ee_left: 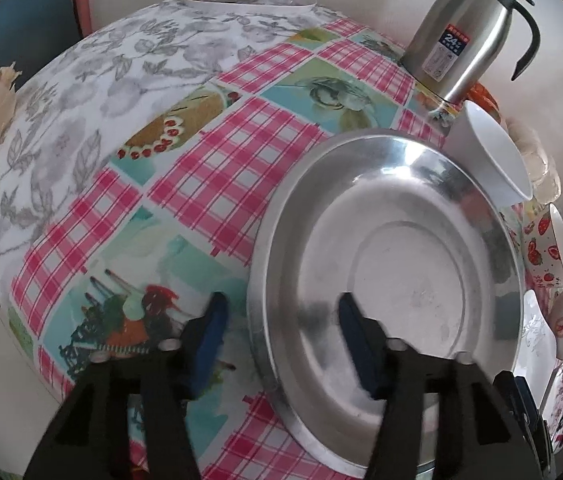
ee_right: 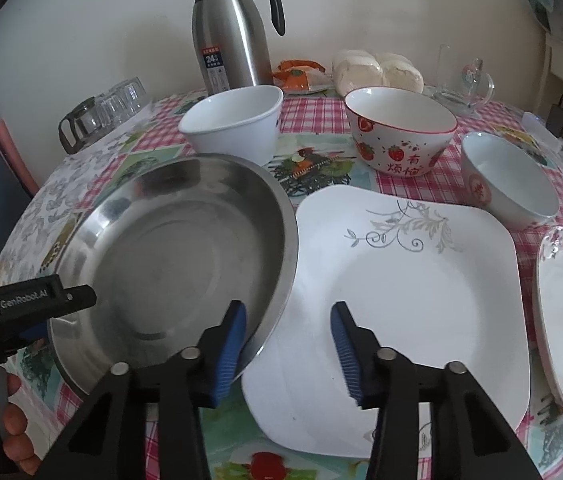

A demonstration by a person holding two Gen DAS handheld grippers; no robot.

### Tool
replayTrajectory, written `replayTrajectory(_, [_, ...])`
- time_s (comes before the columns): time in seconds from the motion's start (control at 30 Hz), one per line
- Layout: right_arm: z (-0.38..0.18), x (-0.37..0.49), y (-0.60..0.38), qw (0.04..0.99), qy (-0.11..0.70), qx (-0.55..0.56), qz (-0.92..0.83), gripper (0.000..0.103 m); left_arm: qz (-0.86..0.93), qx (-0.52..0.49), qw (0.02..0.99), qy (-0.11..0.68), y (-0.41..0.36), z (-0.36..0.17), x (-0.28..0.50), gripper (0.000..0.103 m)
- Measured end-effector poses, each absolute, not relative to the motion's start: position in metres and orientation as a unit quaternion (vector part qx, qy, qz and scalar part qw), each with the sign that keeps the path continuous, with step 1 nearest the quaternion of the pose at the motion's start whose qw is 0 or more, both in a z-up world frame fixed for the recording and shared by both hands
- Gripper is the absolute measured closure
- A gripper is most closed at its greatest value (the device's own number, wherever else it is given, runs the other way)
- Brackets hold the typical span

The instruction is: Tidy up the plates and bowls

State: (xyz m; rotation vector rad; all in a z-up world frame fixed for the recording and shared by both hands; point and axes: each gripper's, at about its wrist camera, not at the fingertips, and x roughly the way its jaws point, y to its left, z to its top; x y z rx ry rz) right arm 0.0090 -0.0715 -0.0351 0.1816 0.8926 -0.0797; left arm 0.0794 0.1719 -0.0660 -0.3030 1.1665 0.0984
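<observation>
Nothing is stacked yet: both grippers' fingers are straddling, partly spread, opposite rims of the steel plate (ee_right: 173, 248) near the counter's (ee_left: 209, 168) front edge; bowls and plates are sitting separately.

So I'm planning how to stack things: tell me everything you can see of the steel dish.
The steel dish is round, shallow and shiny, with a flat rim and an empty, scuffed bottom. It sits at the table's near edge on the checked tablecloth, its right rim overlapping the square white plate. The left hand-held gripper straddles its left rim, the right hand-held gripper its right rim; neither visibly pinches yet.
</observation>
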Motion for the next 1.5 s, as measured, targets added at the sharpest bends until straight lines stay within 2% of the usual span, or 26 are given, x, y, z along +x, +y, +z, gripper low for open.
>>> replayTrajectory(0.03, [-0.035, 0.009, -0.071, 0.898, 0.430, 0.087, -0.036, 0.061, 0.047, -0.137, 0.824, 0.548, 0.171, -0.066, 0.080, 0.056])
replayTrajectory(0.1, [-0.035, 0.010, -0.069, 0.898, 0.430, 0.085, -0.033, 0.062, 0.045, -0.129, 0.826, 0.547, 0.169, -0.066, 0.081, 0.074])
replayTrajectory(0.17, [-0.035, 0.010, -0.068, 0.898, 0.431, 0.084, -0.031, 0.062, 0.058, -0.117, 0.826, 0.548, 0.169, -0.067, 0.084, 0.082])
replayTrajectory(0.2, [-0.035, 0.010, -0.068, 0.898, 0.432, 0.083, -0.030, 0.062, 0.057, -0.129, 0.825, 0.547, 0.173, -0.067, 0.084, 0.083])
replayTrajectory(0.57, [-0.026, 0.009, -0.052, 0.906, 0.417, 0.065, 0.000, 0.062, 0.088, -0.169, 0.812, 0.552, 0.205, -0.067, 0.064, 0.084])
replayTrajectory(0.93, [-0.039, 0.015, -0.032, 0.895, 0.442, 0.041, 0.034, 0.064, 0.101, -0.194, 0.810, 0.544, 0.221, -0.067, 0.056, 0.084])
replayTrajectory(1.27, [-0.050, 0.023, -0.015, 0.891, 0.453, 0.002, 0.041, 0.063, 0.106, -0.144, 0.821, 0.542, 0.209, -0.065, 0.062, 0.080])
replayTrajectory(1.5, [-0.037, 0.017, -0.014, 0.902, 0.429, -0.005, 0.045, 0.065, 0.097, -0.122, 0.835, 0.528, 0.203, -0.056, 0.061, 0.081])
